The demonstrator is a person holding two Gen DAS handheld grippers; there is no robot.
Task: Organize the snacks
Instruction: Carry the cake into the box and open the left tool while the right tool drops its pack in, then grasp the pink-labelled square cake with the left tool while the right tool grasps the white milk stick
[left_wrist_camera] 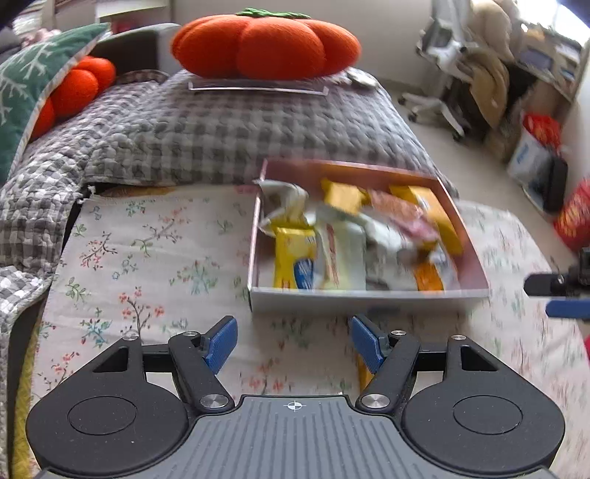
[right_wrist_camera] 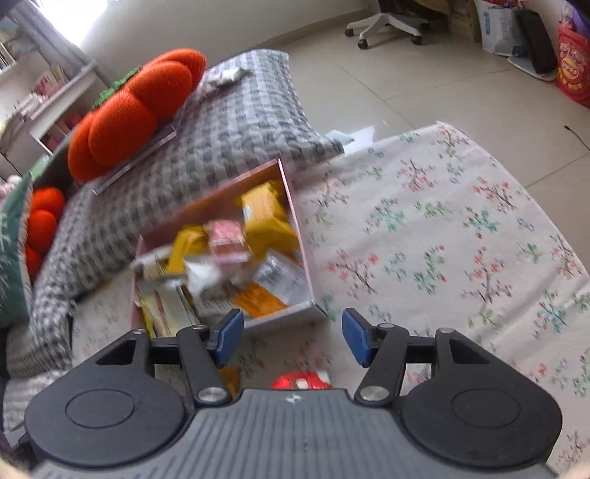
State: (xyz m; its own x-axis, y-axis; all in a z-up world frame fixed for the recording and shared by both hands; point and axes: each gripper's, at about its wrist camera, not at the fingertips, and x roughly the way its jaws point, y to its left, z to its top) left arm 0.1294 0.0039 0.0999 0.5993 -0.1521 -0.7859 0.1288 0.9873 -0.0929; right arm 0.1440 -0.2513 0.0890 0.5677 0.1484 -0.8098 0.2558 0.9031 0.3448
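Observation:
A pink cardboard box (left_wrist_camera: 474, 254) (right_wrist_camera: 293, 206) lies on a floral cloth and holds several snack packets, yellow, orange, white and pink. My left gripper (left_wrist_camera: 293, 341) hovers just in front of the box's near wall, open, with nothing between its blue pads. My right gripper (right_wrist_camera: 293, 337) is open too, near the box's front corner, holding nothing. A red snack packet (right_wrist_camera: 302, 381) lies on the cloth under the right gripper, partly hidden by its body. A yellow packet (left_wrist_camera: 365, 374) shows behind the left gripper's right finger. The right gripper's fingers (left_wrist_camera: 564, 307) reach in at the left wrist view's right edge.
The floral cloth (right_wrist_camera: 442, 239) spreads out wide to the right of the box. A grey checked quilt (left_wrist_camera: 221, 132) lies behind it with an orange pumpkin cushion (left_wrist_camera: 265, 46) on a clear tray. An office chair (right_wrist_camera: 387, 22) and bags (right_wrist_camera: 573, 70) stand on the tiled floor.

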